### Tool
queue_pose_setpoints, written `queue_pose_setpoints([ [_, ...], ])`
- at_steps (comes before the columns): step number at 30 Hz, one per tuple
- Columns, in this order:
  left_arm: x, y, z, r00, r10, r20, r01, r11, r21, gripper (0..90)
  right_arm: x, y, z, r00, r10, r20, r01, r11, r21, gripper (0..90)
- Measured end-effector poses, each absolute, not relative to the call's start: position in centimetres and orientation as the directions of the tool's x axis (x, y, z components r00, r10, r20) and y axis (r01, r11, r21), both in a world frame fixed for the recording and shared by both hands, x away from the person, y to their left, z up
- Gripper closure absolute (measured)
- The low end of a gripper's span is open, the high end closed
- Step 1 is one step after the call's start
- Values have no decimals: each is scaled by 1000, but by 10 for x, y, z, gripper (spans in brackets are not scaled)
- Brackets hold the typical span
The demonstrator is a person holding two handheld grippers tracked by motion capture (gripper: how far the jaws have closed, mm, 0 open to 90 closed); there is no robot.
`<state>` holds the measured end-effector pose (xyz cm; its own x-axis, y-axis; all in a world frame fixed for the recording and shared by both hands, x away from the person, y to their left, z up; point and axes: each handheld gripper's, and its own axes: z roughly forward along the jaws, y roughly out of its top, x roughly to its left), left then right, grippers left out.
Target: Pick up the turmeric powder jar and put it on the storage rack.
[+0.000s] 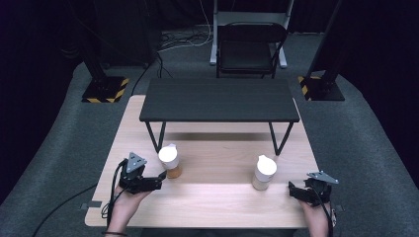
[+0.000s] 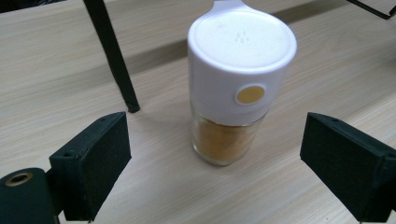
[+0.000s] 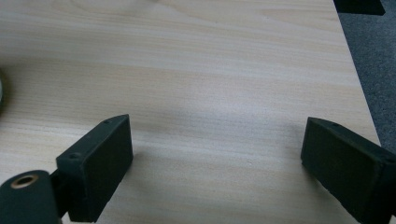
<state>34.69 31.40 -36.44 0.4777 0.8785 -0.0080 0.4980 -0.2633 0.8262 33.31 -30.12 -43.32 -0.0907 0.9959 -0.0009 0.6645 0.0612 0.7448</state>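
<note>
Left gripper [image 1: 161, 175] wide, empty, just short of orange-spice shaker [image 1: 169, 162] upright beside shelf leg [image 1: 154, 137]: centre jaws on white cap, close gently; right gripper [image 1: 292, 189] wide, empty, idle near pale shaker [image 1: 264, 172].

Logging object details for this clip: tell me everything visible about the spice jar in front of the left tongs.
The spice jar is a small clear container, glass by the look of it, about half filled with orange-brown powder. A tall white plastic cap covers its upper part, with a round orange dot on the side and a tab sticking out at the far rim. It stands upright on the wooden table, near a leg of the black shelf. The open left tongs face it without touching.
</note>
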Motion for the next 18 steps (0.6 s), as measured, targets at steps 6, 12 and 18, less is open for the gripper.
queue_pose_setpoints([
  [6,354,306,-365,491,871,-4,498,-276,822,77,333,-301,-433,-91,996,0,665,61,744,78],
  [12,363,300,-363,498,867,-6,496,-279,822,77,333,-301,-433,-93,996,1,666,61,744,77],
  [18,375,291,-365,500,866,-6,501,-284,818,77,333,-302,-433,-93,996,1,666,62,744,77],
])
